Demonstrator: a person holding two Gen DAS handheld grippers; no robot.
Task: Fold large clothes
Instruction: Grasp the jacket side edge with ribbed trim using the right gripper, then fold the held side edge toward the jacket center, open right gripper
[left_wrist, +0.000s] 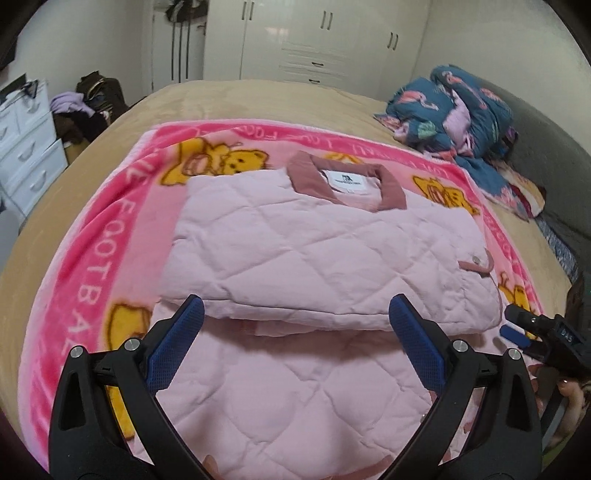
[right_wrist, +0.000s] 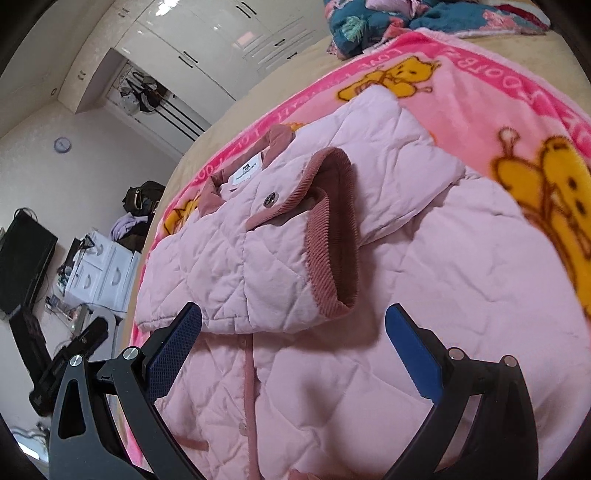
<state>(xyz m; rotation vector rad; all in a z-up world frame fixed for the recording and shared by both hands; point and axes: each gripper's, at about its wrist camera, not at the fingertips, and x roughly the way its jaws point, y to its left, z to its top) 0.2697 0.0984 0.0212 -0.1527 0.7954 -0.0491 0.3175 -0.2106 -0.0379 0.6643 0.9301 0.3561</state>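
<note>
- While spread across the tan bed (left_wrist: 229, 96), carries everything else: bright pink cartoon-bear blanket (left_wrist: 110, 236) as the folding surface, well clear of the bundled flamingo-print bedding (left_wrist: 454, 110) at the far side.
- Lying in the middle of that blanket, collar away from the cameras: pale pink quilted jacket (left_wrist: 314, 251), the task's garment.
- Judged partly done: upper body already doubled over into a neat rectangular panel, sleeves seemingly tucked in, folded edge lying across the lower half.
- Still flat and unfolded toward the near side: lower half with button placket and hem (right_wrist: 295, 406); probably one more fold of this section left, then a tidy-up.
- Poking up loosely at the panel's right corner: corduroy-trimmed cuff (right_wrist: 332, 229), not lying flat, likely to need pressing down.
- Hovering just above the lower half, jaws spread wide, gripping nothing: left gripper (left_wrist: 295, 314).
- Likewise wide apart and empty, poised near the folded edge beside the cuff: right gripper (right_wrist: 293, 317).
</note>
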